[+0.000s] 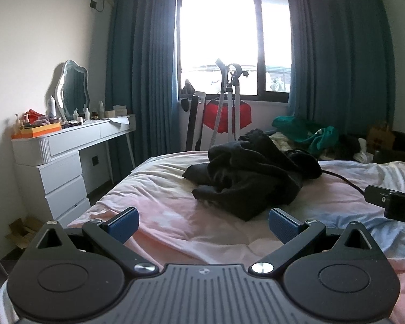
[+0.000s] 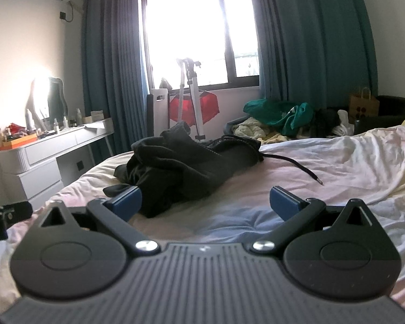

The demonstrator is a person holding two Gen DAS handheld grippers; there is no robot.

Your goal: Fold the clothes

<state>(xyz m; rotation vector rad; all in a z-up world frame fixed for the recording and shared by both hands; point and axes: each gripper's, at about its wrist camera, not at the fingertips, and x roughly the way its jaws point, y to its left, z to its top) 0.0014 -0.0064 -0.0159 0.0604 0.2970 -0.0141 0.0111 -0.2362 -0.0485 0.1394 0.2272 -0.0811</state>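
A crumpled black garment (image 1: 251,172) lies in a heap on the bed (image 1: 159,216), with a black drawstring (image 2: 297,163) trailing to its right. It also shows in the right wrist view (image 2: 183,170). My left gripper (image 1: 202,225) is open and empty, low over the pink sheet, a short way in front of the heap. My right gripper (image 2: 205,202) is open and empty, with its left finger close to the heap's near edge. The right gripper's body shows at the right edge of the left wrist view (image 1: 394,202).
A white dressing table (image 1: 67,145) with a mirror and bottles stands left of the bed. A tripod (image 1: 232,102) and red item stand by the window. A pile of green and other clothes (image 1: 307,132) lies beyond the bed at right, near a paper bag (image 2: 363,105).
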